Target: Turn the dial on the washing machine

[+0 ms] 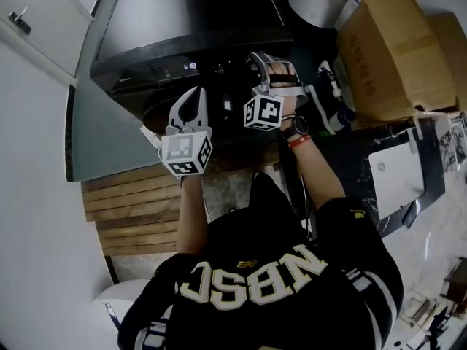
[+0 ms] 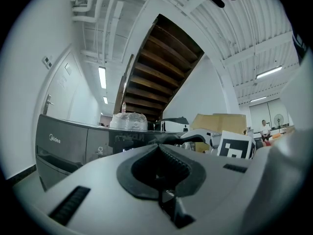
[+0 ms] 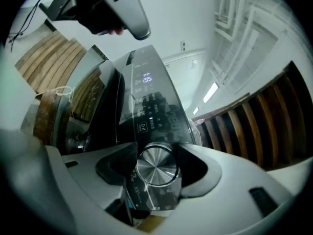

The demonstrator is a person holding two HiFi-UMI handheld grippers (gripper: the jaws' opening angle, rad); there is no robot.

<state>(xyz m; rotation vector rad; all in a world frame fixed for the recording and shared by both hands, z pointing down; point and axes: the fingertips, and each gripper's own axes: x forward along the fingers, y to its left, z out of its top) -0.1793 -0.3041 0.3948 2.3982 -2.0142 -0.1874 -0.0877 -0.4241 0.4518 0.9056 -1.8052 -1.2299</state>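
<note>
1. Wooden stairs rise behind the dark washing machine.
2. Right gripper fingers pinch the silver dial at the control panel's front edge.
3. Left gripper fingers are pressed together, empty, just beside.

So the floor is bare grey concrete, only a patch showing mid-frame. The dark washing machine stands at top centre. A slatted wooden platform lies just lower left of it, and cardboard boxes sit in the upper right corner.
</note>
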